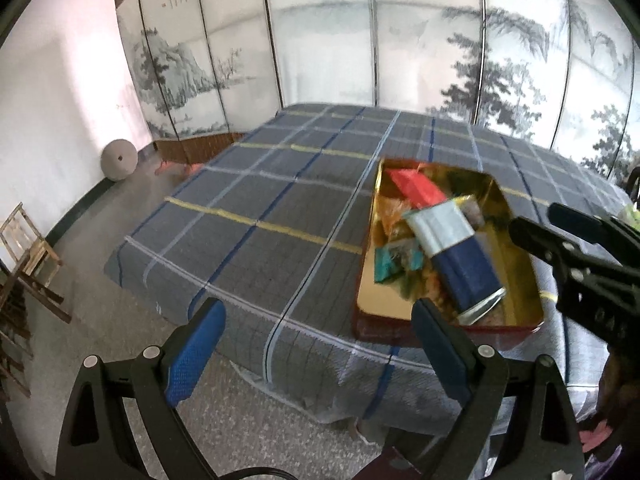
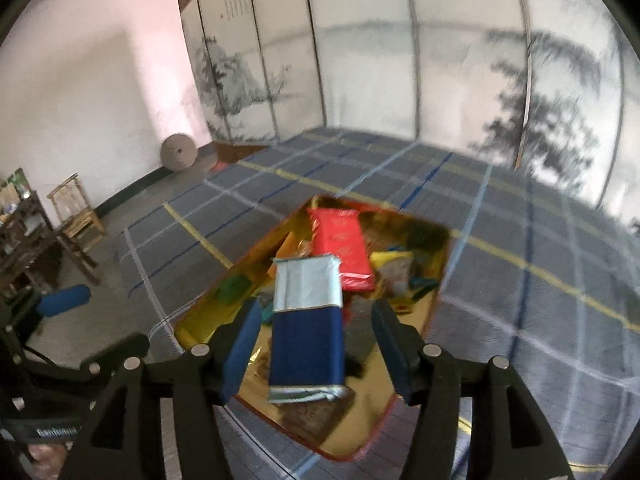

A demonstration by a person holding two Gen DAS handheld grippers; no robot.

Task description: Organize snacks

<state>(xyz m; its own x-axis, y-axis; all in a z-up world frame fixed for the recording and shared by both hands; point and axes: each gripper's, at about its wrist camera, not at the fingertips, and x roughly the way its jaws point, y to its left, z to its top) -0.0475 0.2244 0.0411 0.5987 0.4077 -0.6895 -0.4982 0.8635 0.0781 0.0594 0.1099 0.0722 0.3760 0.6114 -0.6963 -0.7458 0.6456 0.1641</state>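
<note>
A gold-lined tin with red outer walls sits on the plaid tablecloth and holds several snack packets. On top of them lies a blue and silver packet, beyond it a red packet, and at the tin's left a teal one. My right gripper hovers over the tin's near end, open, with the blue and silver packet lying between its pads but clear of both. My left gripper is open and empty at the table's near edge, left of the tin.
A folding screen painted with a landscape stands behind the table. On the floor to the left are a wooden chair and a round stone disc against the wall. The cloth hangs over the table's near edge.
</note>
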